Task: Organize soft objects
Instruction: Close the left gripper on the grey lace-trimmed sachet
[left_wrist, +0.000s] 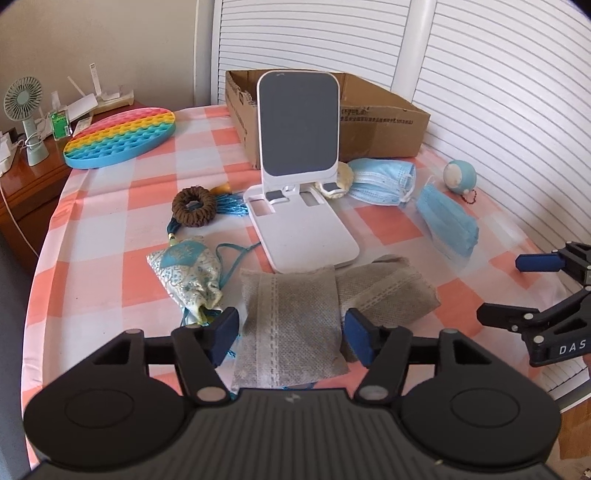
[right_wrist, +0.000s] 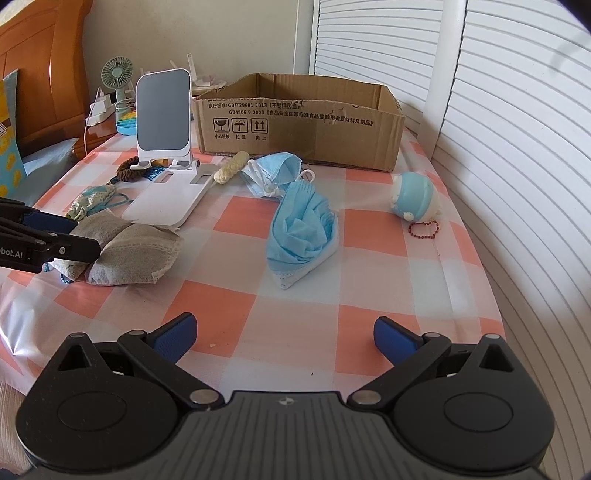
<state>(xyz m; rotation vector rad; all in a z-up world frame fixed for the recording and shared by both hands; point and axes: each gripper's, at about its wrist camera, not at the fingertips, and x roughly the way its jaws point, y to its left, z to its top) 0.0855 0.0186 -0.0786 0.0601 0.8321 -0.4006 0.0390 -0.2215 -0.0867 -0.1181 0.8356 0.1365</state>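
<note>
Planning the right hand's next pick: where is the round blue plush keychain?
Right wrist view: the blue plush keychain lies upper right on the checkered tablecloth, before the cardboard box's right corner.

Left gripper (left_wrist: 291, 334) open astride grey sachet (left_wrist: 290, 325); phone stand (left_wrist: 301, 177) beyond.

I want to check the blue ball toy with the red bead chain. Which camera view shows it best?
The right wrist view shows the ball toy best: it appears larger, and its red bead chain lies plainly visible beside it on the checked cloth. The left wrist view shows the toy only small, near the right edge, with the chain barely visible.
</note>
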